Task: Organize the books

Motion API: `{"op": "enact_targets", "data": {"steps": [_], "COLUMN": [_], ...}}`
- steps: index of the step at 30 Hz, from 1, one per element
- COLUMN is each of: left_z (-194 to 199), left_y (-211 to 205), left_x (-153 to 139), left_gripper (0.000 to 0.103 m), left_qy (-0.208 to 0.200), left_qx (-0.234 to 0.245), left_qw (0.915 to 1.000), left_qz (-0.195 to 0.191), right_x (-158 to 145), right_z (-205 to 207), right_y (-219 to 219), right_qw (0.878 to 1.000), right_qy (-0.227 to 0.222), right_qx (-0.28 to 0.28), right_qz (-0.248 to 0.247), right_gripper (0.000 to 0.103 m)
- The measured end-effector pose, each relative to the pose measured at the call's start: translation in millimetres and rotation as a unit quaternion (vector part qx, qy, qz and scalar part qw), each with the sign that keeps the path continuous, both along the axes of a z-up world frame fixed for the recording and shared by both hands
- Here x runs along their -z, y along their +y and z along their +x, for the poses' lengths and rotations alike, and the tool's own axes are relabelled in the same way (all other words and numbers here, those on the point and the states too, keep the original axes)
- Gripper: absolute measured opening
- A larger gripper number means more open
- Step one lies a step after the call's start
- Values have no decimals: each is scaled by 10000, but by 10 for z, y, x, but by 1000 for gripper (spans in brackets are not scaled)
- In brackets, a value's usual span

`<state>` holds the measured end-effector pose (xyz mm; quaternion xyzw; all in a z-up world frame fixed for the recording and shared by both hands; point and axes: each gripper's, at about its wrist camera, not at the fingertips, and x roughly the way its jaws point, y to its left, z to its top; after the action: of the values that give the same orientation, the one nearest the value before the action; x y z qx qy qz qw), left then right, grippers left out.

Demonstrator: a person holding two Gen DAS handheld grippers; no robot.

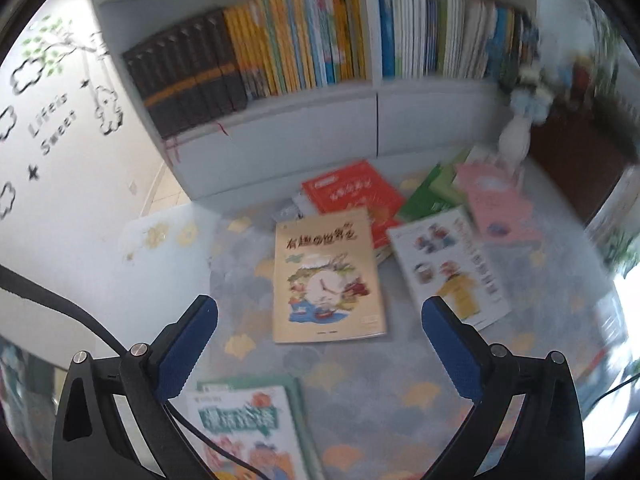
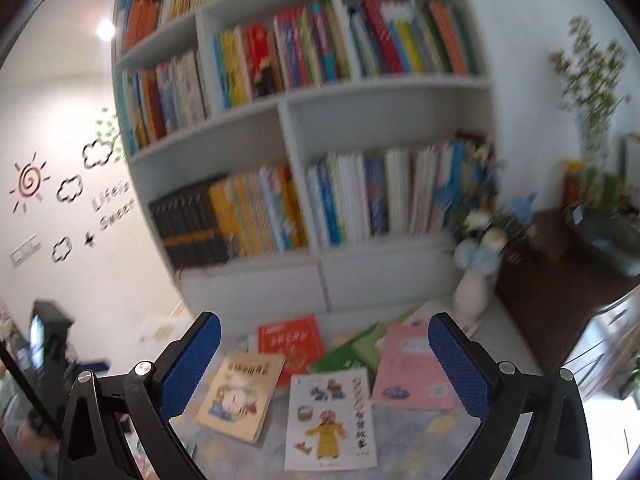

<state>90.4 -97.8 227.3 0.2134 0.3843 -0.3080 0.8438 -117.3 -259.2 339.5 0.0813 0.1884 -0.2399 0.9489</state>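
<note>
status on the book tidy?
Left gripper open, empty; right gripper likewise. Tan book flat on rug, ungrasped. Nothing blocking.

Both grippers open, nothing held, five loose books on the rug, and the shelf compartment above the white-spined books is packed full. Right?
One error: the compartment directly above the white-spined books is empty, as the right wrist view shows. The rest holds: the left gripper and right gripper are open and hold nothing.

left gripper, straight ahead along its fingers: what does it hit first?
Probably the tan picture book lying flat on the rug, centred between the open left gripper fingers. Nothing stands in between, though blur makes depth uncertain.
</note>
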Motion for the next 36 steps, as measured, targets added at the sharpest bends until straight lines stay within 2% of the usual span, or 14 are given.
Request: {"op": "enact_targets", "data": {"steps": [3, 7, 9, 12, 13, 14, 16, 19, 24, 25, 26, 28, 32, 36], "left_z": [291, 791, 1024, 1277, 1318, 1375, 1432, 1505, 1701, 1714, 1723, 1674, 1551, 1494], "left_y": [-22, 83, 70, -67, -90, -140, -195, -224, -212, -222, -228, -235, -329, -277], "left_x": [465, 1001, 1241, 1589, 1660, 1752, 1850, 1919, 2109, 2153, 2225, 2283, 2305, 2312], "left_gripper": [102, 102, 102, 100, 90, 75, 70, 70, 72, 75, 86, 103, 102, 101], "left_qy": [344, 957, 961, 880, 870, 898, 903, 978, 1462, 1591, 1887, 2215, 2058, 2025], "left_qx": [278, -136, -520, -590, -558, -456, -292, -184, -550, -580, -615, -670, -569, -717], "left_qw": [9990, 9907, 9904, 9937, 9942, 9948, 9955, 9950, 9869, 9845, 9786, 9698, 9757, 9746], "left_qz": [-111, -961, -842, -371, -295, -159, 42, -45, -398, -444, -538, -775, -496, -638], "right_x": [428, 1351, 1817, 2571, 2759, 2924, 3108, 3197, 3378, 3459, 3560, 3559, 3603, 3593], "right_z": [283, 915, 1210, 1713, 1854, 1991, 2168, 2340, 2565, 2601, 2614, 2561, 2497, 2483], "right_y": [-148, -228, -236, -154, -103, -45, 47, 133, 247, 228, 215, 244, 309, 295], "right_qw": [9981, 9848, 9754, 9564, 9518, 9482, 9456, 9421, 9359, 9331, 9283, 9389, 9439, 9457], "right_qy": [297, 731, 870, 1400, 1553, 1676, 1864, 1944, 2191, 2334, 2524, 2249, 2185, 2110], "right_qx": [-388, -1136, -1497, -1941, -2030, -2114, -2121, -2091, -2109, -2020, -1882, -1921, -2016, -1899], "right_qz": [365, 1096, 1367, 1672, 1696, 1677, 1615, 1756, 1780, 1847, 1979, 1762, 1437, 1581], "right_gripper": [103, 103, 103, 103, 103, 103, 103, 103, 103, 103, 103, 103, 103, 103]}}
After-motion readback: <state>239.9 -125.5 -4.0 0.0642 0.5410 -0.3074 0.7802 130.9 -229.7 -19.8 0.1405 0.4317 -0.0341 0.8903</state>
